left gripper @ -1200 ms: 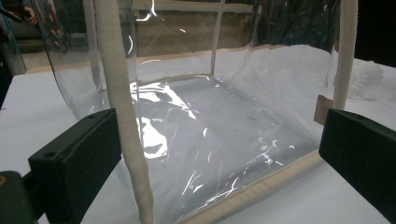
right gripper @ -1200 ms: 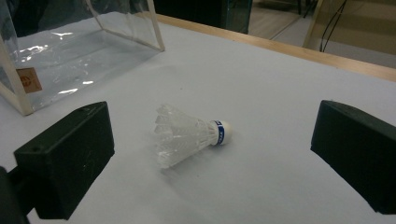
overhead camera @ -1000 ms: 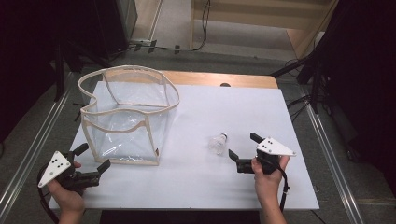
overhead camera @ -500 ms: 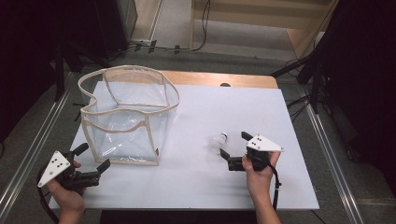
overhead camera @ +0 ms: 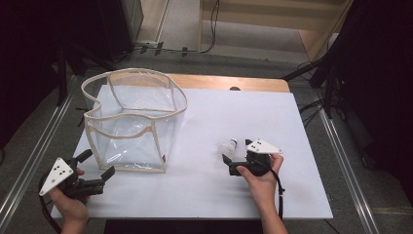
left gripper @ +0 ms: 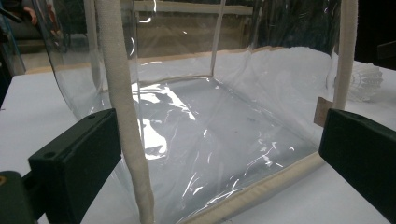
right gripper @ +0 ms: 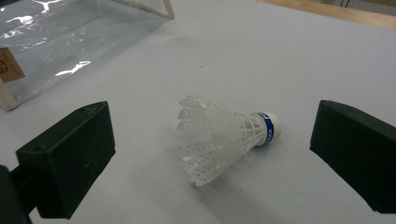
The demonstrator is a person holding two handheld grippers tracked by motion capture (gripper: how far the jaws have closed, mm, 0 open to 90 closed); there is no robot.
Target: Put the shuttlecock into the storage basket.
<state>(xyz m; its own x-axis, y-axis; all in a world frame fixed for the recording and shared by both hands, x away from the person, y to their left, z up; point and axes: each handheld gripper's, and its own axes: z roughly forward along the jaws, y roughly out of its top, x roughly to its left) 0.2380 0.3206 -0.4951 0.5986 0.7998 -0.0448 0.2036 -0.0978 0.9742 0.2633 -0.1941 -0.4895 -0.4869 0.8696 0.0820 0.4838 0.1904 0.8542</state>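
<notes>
The shuttlecock is lying on its side on the worktop, at about 11 o'clock from the right tongs, whose jaws are gaping wide around it; cork pointing roughly 2 o'clock in the right gripper view. The left tongs, also wide, are waiting far off by the clear bag

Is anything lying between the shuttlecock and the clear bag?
No. In the high view, bare white table separates the shuttlecock from the clear bag; the right gripper view shows the same empty stretch.
</notes>
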